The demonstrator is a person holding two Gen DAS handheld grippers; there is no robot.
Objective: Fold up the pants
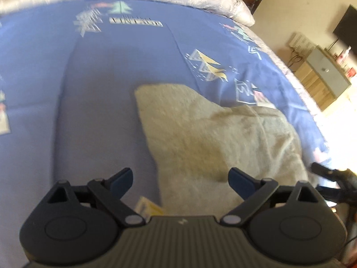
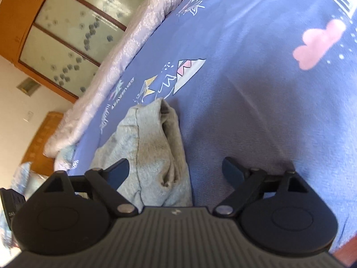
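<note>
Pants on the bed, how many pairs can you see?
1. The grey pants lie bunched on the blue bedspread, ahead of both open tools; more may lie out of view.

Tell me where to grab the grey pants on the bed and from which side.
Probably pinch the grey pants at the near bunched end, coming down from above. There the fabric stands up in thick folds between the open right gripper fingers, while the far corner lies flat on the blue bedsheet and would be harder to pinch.

Grey pants on a blue bedsheet printed with pastel triangles, pink clouds
</note>
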